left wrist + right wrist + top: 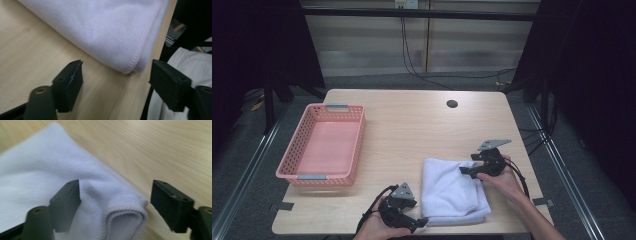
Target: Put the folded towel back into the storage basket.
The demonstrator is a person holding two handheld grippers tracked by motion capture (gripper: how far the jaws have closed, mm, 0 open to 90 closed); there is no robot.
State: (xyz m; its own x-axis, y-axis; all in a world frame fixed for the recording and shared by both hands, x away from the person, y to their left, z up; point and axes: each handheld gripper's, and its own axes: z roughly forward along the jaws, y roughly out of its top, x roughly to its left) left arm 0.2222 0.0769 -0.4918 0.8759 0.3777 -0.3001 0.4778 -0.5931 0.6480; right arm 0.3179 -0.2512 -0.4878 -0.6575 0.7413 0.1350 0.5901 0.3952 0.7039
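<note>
I count one folded white towel (452,190) and one pink basket (324,145) on my worktop (412,130); left tool (419,221) and right tool (464,171) both gape, gripping nothing.

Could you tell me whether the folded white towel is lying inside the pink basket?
No, the towel lies on the table, well apart from the pink basket.

The right gripper (468,170) is covering part of the towel (451,190); picture edges are cropping the towel in both gripper views.
</note>
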